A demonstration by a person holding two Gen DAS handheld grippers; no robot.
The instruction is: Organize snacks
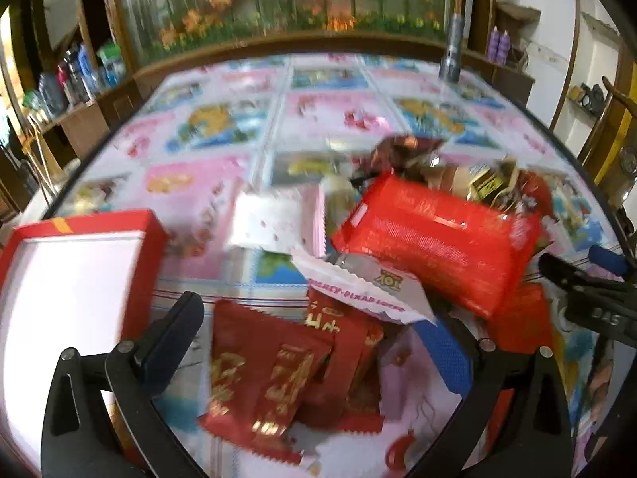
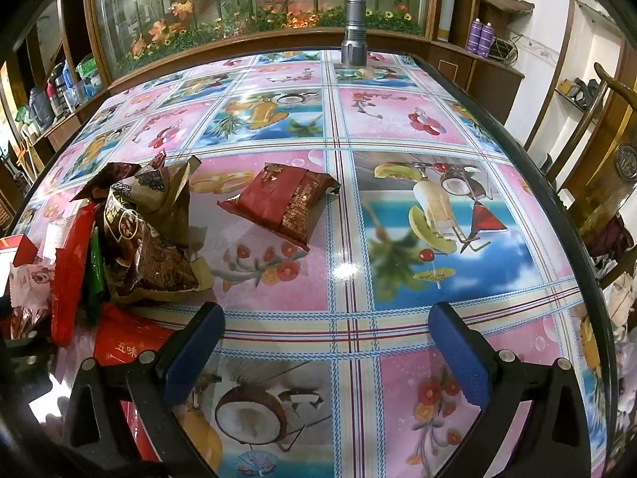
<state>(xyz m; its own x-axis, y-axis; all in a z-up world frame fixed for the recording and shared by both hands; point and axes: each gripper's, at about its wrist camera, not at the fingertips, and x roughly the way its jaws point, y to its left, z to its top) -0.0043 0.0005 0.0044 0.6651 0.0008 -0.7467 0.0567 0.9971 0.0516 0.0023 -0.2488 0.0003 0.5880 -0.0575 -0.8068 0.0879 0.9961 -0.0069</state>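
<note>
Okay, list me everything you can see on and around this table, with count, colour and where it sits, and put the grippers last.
red box: one, red rim, white inside, left edge of the left wrist view
small red packets: several, red with gold print, overlapping between the left gripper's fingers
large red pack: one, right of centre in the left wrist view
white wrapper: one, white with pink, beside the large red pack
brown bags: a few, crumpled, piled at left of the right wrist view
dark red packet: one, lying alone mid-table
flashlight: one, grey, upright at the far edge
table: one, fruit-print cover
left gripper: open, over the small packets
right gripper: open, over bare table
</note>
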